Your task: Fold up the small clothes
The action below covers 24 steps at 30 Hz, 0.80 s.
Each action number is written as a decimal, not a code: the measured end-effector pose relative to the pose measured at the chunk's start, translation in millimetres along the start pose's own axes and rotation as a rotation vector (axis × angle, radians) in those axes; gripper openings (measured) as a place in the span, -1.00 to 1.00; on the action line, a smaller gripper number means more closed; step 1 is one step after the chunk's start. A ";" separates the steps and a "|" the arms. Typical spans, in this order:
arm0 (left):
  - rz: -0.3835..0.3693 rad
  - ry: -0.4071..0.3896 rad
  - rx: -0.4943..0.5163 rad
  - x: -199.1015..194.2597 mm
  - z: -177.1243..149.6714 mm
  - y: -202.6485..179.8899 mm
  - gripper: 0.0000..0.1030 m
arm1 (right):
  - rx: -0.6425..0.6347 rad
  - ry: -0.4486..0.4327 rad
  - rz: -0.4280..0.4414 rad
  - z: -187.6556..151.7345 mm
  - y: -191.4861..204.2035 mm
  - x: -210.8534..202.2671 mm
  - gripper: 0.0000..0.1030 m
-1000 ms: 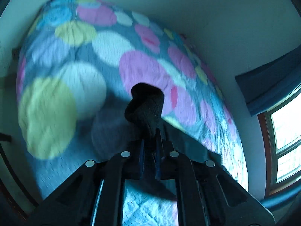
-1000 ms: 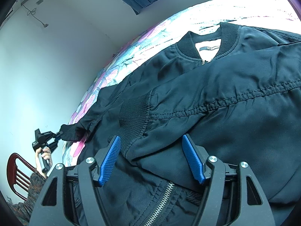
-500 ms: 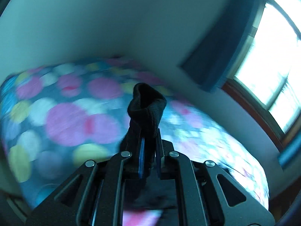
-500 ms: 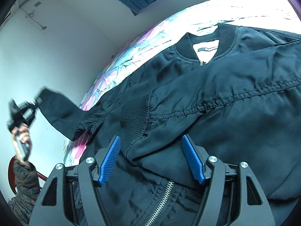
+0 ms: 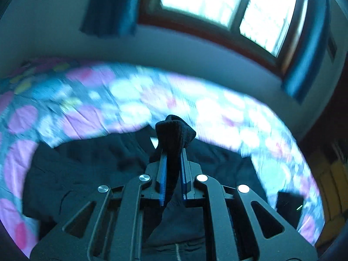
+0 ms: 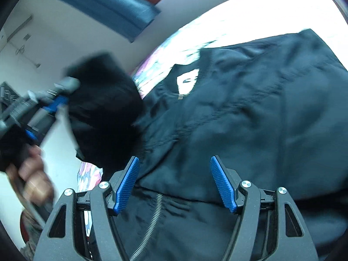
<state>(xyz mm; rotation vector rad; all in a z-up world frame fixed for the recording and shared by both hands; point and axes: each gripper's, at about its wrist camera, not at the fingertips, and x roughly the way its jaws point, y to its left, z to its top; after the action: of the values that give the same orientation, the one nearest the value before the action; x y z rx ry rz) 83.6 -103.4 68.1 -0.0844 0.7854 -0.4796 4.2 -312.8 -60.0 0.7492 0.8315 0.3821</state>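
A black bomber jacket lies on the bed, collar toward the far side, zipper near my right gripper. Its other sleeve lies folded across the body. My left gripper is shut on the black ribbed sleeve cuff and holds it in the air over the jacket. In the right wrist view the left gripper carries the lifted sleeve at the left. My right gripper is open and empty, just above the jacket's front.
The bed has a quilt with pink, white and yellow dots. A window with blue curtains is behind the bed. A white wall is at the left. A dark object lies on the quilt at the right.
My left gripper has swung the sleeve up from the bed's left side and in over the jacket, close to my right gripper. The right gripper has shifted slightly and stays open.
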 end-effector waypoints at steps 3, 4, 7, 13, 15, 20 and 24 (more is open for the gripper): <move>-0.024 0.108 0.037 37.3 -30.7 -18.5 -0.61 | 0.069 0.003 0.026 -1.6 -18.2 -3.0 0.31; -0.042 0.098 0.045 36.4 -38.1 -22.4 -0.54 | 0.081 0.003 0.036 -1.8 -21.5 -2.5 0.31; -0.061 0.050 0.073 13.8 -43.1 -25.5 -0.30 | 0.075 -0.002 0.045 -2.0 -24.1 -3.5 0.31; -0.080 -0.124 0.071 -71.1 -45.0 9.2 0.26 | 0.099 0.010 0.081 -1.8 -28.2 -7.5 0.32; -0.042 -0.141 0.059 -88.7 -53.4 38.0 0.29 | 0.140 -0.005 0.106 0.2 -32.0 -9.2 0.32; 0.148 -0.106 0.013 -98.1 -81.3 115.5 0.31 | 0.183 0.012 0.106 5.7 -32.0 -5.4 0.31; 0.202 -0.039 -0.069 -88.3 -97.2 158.3 0.31 | 0.141 0.046 0.057 10.7 -19.2 6.7 0.14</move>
<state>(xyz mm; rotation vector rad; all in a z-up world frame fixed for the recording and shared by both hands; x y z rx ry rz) 23.0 86.6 18.1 -0.0774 0.7638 -0.2585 17.2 -326.8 -72.7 0.8991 0.8880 0.3953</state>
